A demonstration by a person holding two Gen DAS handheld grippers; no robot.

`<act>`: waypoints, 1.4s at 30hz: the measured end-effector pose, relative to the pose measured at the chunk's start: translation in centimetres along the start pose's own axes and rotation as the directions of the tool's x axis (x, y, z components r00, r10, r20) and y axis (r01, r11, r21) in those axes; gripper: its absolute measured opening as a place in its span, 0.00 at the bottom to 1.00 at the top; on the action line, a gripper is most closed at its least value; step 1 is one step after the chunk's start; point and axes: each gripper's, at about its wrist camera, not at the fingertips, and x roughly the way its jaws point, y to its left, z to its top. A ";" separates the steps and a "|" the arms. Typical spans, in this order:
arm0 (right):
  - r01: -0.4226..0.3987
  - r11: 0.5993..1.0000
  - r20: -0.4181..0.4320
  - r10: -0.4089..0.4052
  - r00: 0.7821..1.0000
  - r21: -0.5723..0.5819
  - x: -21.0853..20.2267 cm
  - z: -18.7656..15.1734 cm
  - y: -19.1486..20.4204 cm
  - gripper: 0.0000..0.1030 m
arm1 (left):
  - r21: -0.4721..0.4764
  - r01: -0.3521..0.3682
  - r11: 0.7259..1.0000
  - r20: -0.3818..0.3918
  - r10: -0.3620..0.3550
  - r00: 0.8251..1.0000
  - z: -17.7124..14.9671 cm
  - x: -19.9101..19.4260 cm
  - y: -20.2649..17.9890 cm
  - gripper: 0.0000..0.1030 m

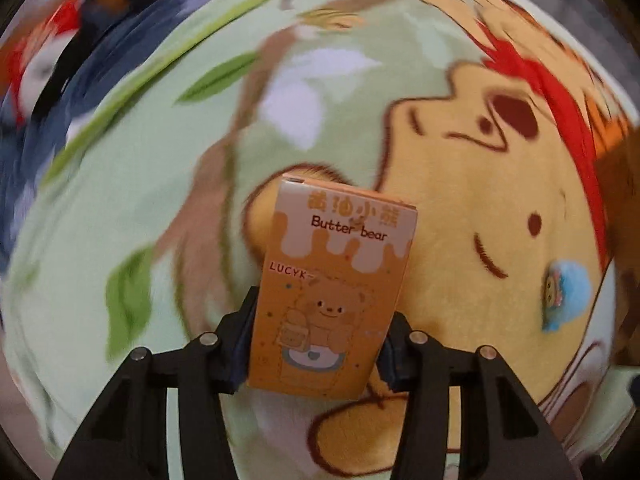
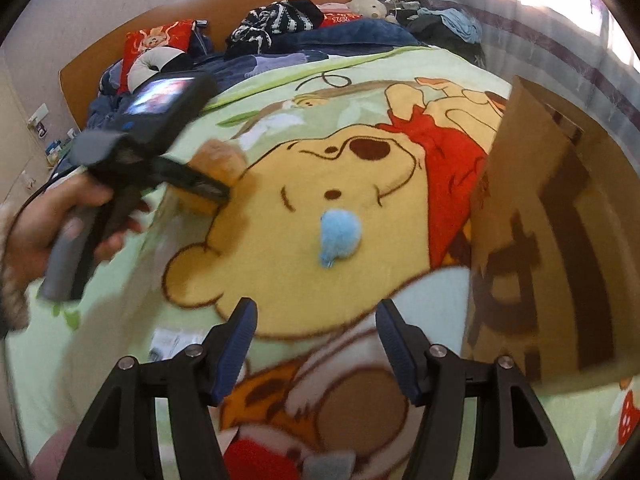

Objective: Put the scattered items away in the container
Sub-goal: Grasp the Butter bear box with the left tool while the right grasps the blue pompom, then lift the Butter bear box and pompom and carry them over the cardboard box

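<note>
**Left claw on the Butter bear box, right claw waiting**

Nearest the left wrist camera, the left gripper (image 1: 316, 344) has its blue pads against both sides of the orange Butter bear box (image 1: 332, 292), which stands between the fingers on the cartoon-bear blanket (image 1: 120, 200). The grip looks made; whether it is firm cannot be told. In the right wrist view the right gripper (image 2: 316, 340) stands about half open with nothing between its fingers, above the blanket. Beyond it lies a small blue fluffy toy (image 2: 338, 236) on the bear's yellow face, apart from everything else. To the right stands the cardboard box (image 2: 560, 220), seemingly the container, its flap up. Further off, the person's hand (image 2: 52, 220) holds the left gripper.

The step in hand appears to be picking up the box. Next it must be lifted and carried rightward over the cardboard rim. The blue toy is untouched.
</note>
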 end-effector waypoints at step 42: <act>-0.009 1.000 0.073 0.010 0.997 -0.022 -7.9 7.1 -1.6 0.21 | -0.285 0.091 0.954 0.077 -0.072 0.994 -5.3 -16.0 1.9 0.45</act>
